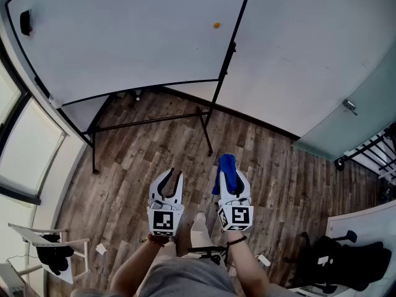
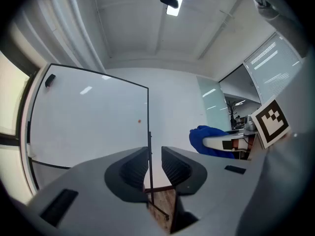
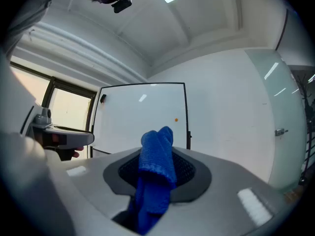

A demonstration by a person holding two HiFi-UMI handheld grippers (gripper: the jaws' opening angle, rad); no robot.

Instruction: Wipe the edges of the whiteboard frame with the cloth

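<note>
Our right gripper (image 1: pixel 231 181) clamps the blue cloth (image 1: pixel 226 164); our left gripper (image 1: pixel 171 178) is empty, jaws slightly apart. The whiteboard (image 1: pixel 124 36) stands far ahead, well apart from both.

Wood floor (image 1: pixel 272 178); glass door (image 1: pixel 365 113); window (image 1: pixel 28 144)

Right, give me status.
Left gripper open, empty. Right gripper shut on blue woven cloth. Black-framed whiteboard ahead, cloth not on it. Nothing in between.
</note>
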